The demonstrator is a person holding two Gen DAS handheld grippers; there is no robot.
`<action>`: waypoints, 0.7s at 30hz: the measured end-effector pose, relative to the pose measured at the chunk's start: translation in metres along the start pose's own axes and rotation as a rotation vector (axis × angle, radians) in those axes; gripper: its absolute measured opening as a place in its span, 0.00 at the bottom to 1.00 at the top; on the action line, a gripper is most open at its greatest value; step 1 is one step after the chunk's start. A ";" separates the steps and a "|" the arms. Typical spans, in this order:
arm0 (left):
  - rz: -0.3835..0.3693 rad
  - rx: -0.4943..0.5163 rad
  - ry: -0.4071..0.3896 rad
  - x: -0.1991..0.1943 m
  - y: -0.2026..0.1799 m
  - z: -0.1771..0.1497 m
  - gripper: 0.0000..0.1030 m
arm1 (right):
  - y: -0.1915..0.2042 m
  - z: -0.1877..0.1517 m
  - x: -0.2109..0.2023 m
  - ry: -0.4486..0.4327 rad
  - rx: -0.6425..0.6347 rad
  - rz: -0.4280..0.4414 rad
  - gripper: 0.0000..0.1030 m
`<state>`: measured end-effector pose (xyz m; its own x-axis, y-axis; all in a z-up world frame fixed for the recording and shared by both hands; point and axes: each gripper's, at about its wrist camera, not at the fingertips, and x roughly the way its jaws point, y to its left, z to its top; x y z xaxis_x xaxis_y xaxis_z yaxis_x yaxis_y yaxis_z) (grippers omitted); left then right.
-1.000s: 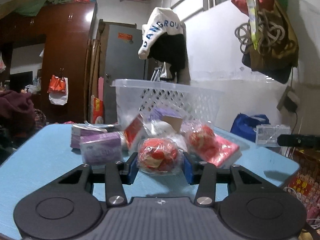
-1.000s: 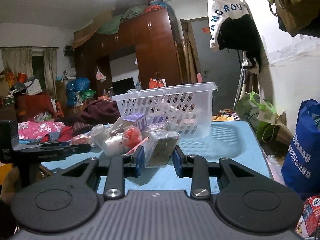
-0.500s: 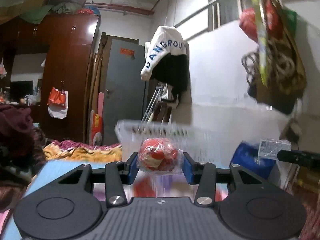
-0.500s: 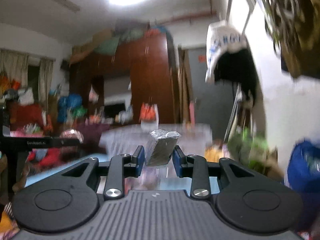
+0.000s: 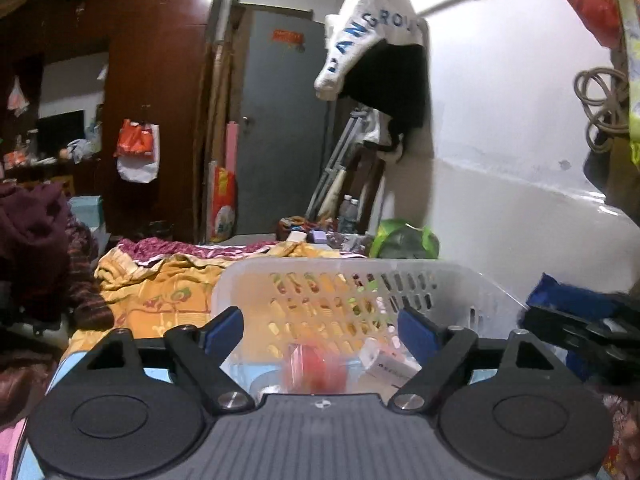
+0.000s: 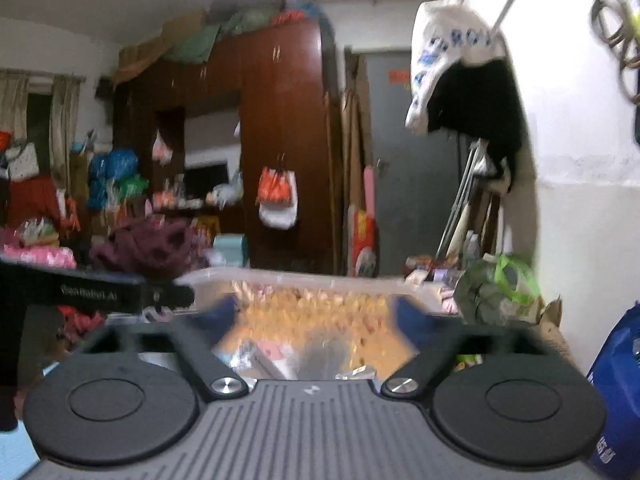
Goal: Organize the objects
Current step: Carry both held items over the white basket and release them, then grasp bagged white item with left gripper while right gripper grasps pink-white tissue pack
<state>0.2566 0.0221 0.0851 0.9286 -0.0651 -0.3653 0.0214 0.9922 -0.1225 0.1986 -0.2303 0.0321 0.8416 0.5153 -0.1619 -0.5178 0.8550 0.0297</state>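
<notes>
Red-and-clear wrapped snack (image 5: pixel 316 368), blurred, sits low inside white plastic basket (image 5: pixel 472 280), just past left gripper (image 5: pixel 320 330), at its 6 o'clock between the blue pads (image 5: pixel 222 330) but touching neither. Left jaws spread wide, just been opening, nothing pinched. White box (image 5: pixel 386 362) in basket at approx 3 o'clock of snack, close by. Basket's lattice wall at 12 o'clock of snack.

Right wrist view: silvery dark packet (image 6: pixel 324 356), motion-smeared, lies in same basket (image 6: pixel 304 280) below right gripper (image 6: pixel 316 320); jaws wide apart, just been opening, pads clear of packet. Pink-ish wrapper (image 6: pixel 268 350) at 9 o'clock of packet, too blurred to ID.

Other gripper's black body pokes in at 3 o'clock edge of left view (image 5: pixel 580 332) and 9 o'clock edge of right view (image 6: pixel 88 292).

Beyond basket: yellow patterned blanket (image 5: pixel 160 284) at 10 o'clock, green bag (image 5: pixel 404 240) at 1 o'clock, blue bag (image 6: pixel 616 392) at 4 o'clock in right view. Further back: dark wood wardrobe (image 5: pixel 160 80), grey door (image 5: pixel 280 120), white garment w/ blue lettering (image 5: pixel 368 28) hung on wall at 12 o'clock.
</notes>
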 end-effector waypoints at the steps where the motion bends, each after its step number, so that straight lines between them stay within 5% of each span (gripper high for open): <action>1: 0.000 -0.008 -0.024 -0.010 0.003 -0.003 0.85 | 0.001 -0.002 -0.015 -0.042 0.003 0.005 1.00; 4: -0.007 -0.013 -0.083 -0.052 0.010 -0.024 0.86 | 0.004 -0.025 -0.064 -0.069 0.054 0.061 1.00; 8: -0.060 -0.018 -0.074 -0.091 0.022 -0.082 0.88 | 0.015 -0.090 -0.105 0.071 0.120 0.160 1.00; 12: -0.082 -0.033 -0.047 -0.101 0.031 -0.130 0.88 | 0.024 -0.133 -0.124 0.108 0.214 0.223 0.97; 21: -0.079 0.004 -0.050 -0.095 0.028 -0.147 0.88 | 0.037 -0.134 -0.101 0.185 0.178 0.178 0.66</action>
<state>0.1145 0.0405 -0.0190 0.9412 -0.1375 -0.3085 0.0962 0.9847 -0.1454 0.0738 -0.2585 -0.0824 0.6894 0.6522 -0.3152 -0.6055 0.7577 0.2435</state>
